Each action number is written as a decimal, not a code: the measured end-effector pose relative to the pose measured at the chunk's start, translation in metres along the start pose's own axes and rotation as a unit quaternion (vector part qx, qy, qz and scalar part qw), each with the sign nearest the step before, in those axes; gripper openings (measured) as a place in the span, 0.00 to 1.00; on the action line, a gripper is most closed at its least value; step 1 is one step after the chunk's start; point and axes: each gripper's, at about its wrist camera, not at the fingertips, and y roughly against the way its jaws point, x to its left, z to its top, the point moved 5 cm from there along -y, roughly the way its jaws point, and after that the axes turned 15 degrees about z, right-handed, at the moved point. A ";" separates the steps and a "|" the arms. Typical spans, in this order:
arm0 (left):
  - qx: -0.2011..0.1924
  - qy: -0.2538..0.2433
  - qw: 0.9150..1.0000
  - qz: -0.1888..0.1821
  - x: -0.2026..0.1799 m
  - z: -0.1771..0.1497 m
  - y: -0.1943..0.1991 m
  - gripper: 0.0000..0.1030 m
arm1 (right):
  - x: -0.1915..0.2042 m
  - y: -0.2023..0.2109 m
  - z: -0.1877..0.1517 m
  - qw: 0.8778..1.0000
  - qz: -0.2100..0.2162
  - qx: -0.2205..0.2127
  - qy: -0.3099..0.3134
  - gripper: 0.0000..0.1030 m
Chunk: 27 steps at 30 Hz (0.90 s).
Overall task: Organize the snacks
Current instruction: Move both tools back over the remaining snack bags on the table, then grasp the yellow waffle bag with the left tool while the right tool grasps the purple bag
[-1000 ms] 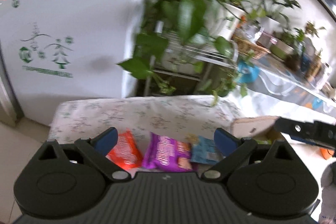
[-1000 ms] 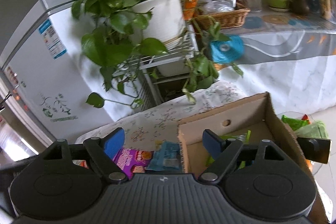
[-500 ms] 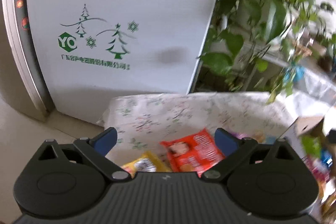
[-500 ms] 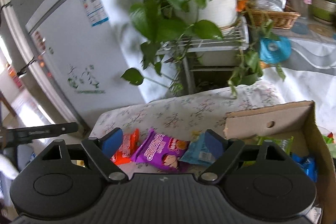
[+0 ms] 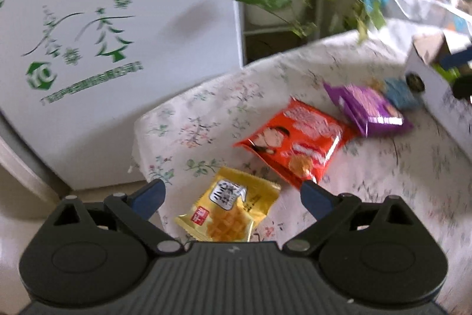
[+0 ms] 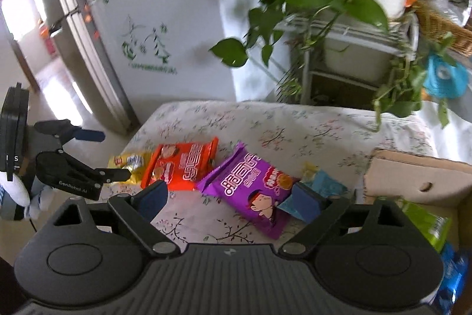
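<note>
Both grippers empty, jaws apart, nothing between the pads. My right gripper (image 6: 227, 201) has just been opening wider; my left gripper (image 5: 233, 197) is spread too.

Key relation: the purple packet (image 6: 250, 191) lies straight ahead of and below my right gripper, flat on the floral cloth (image 6: 295, 123), roughly centred in the gap. Its long axis runs diagonally from far-left to near-right, so the jaws cross it at an angle. I'd judge a roll of the wrist is needed to close across the short side. The right hand is clearly nearer to it.

On the left, the yellow packet (image 5: 228, 211) sits just below and between my left jaws, lying flat near the cloth's edge. The orange packet (image 5: 295, 143) is just beyond it, ahead and right.

Around: a small blue packet (image 6: 324, 185) tucks against the purple one's right end, right at my right-hand pad, so there's a risk of pinching both. The cardboard box (image 6: 419, 179) is to the right, already holding green and blue packets; it's the likely drop point. Fridge and potted plants are well behind, out of the way.
</note>
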 end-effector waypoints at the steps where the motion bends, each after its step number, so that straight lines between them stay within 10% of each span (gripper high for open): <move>1: 0.000 -0.009 1.000 -0.002 -0.001 -0.001 -0.002 0.94 | -0.001 -0.005 0.000 1.000 0.004 0.005 -0.002 0.92; 13: -0.004 -0.032 0.999 -0.030 -0.010 -0.002 -0.021 0.93 | -0.024 -0.061 0.010 0.998 0.011 0.052 0.024 0.93; 27: 0.011 -0.039 0.997 -0.072 -0.020 -0.008 -0.026 0.62 | -0.049 -0.106 0.013 0.998 0.006 0.060 -0.034 0.97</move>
